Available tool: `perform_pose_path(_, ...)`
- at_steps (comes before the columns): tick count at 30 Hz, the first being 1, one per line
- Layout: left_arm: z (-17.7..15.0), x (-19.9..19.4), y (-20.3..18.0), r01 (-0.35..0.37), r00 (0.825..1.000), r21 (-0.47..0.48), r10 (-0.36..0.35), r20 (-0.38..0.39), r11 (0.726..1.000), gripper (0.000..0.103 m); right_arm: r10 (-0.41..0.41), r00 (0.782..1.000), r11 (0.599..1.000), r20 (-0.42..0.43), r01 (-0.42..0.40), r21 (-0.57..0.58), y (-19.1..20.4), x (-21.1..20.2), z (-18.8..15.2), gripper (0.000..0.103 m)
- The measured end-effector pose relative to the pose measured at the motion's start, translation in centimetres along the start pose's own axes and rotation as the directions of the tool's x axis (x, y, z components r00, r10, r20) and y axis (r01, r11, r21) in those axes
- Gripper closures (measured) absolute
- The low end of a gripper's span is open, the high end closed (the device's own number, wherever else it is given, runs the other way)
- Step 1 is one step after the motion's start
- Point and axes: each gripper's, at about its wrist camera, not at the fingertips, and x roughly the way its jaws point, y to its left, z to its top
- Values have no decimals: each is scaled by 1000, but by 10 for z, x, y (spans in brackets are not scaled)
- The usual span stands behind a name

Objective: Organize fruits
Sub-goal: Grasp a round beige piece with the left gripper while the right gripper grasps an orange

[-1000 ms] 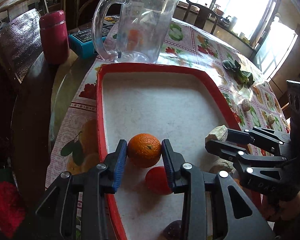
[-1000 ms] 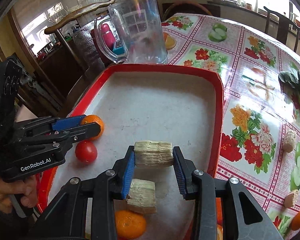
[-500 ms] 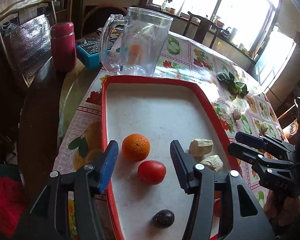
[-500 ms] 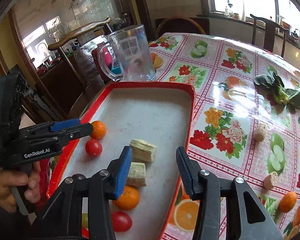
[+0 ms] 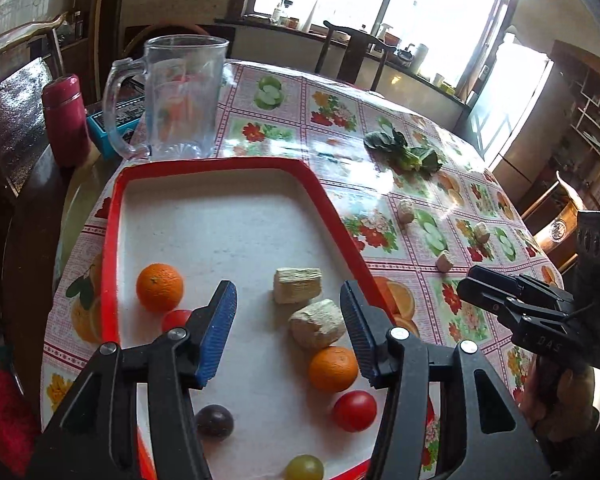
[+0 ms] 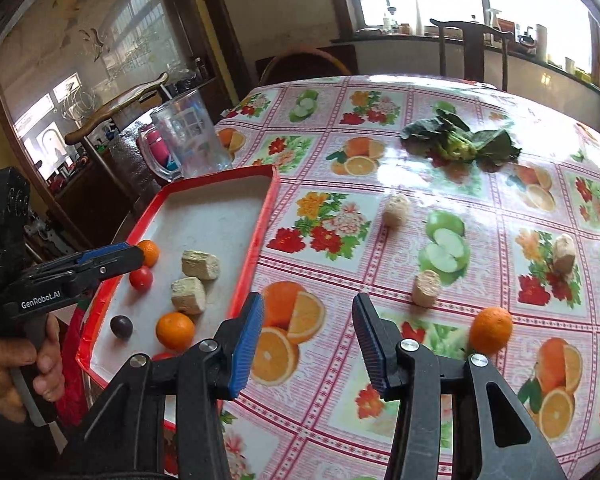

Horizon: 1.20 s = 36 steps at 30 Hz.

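The red-rimmed white tray (image 5: 109, 240) holds two oranges (image 5: 159, 287) (image 5: 333, 369), two tomatoes (image 5: 354, 411), two beige chunks (image 5: 297, 285), a dark plum (image 5: 215, 422) and a green grape (image 5: 305, 468). My left gripper (image 5: 286, 287) hovers open above the tray's near half with nothing between its pads. My right gripper (image 6: 308, 301) is open and empty over the tablecloth, to the right of the tray (image 6: 256, 240). A loose orange (image 6: 491, 329) and a beige chunk (image 6: 427, 288) lie on the cloth just beyond it.
A clear glass pitcher (image 5: 180, 100) stands behind the tray, with a maroon flask (image 5: 66, 120) and a blue box (image 5: 112, 122) to its left. Leafy greens (image 6: 460, 142) and two more beige chunks (image 6: 396, 210) (image 6: 563, 255) lie further out on the fruit-print cloth.
The left gripper let go of an orange and the right one a beige chunk, both now lying in the tray. Both drew back and up; the right swung rightward over the cloth.
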Motion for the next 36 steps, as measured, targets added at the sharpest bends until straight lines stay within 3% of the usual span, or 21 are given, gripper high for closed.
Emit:
perform_pose_path(21, -5, 32, -123, 131, 990, 183, -118, -80, 974, 50, -148, 989, 976, 17, 144, 163, -116, -39, -27, 55)
perform_pose_path(30, 2, 74, -159, 125, 986, 247, -92, -142, 961, 50, -95, 995, 992, -26, 97, 86, -104, -11, -28, 56)
perform_pose_path(36, 9, 99, -164, 120, 981, 247, -78, -175, 961, 50, -105, 993, 993, -60, 107, 42, -103, 14, -21, 60)
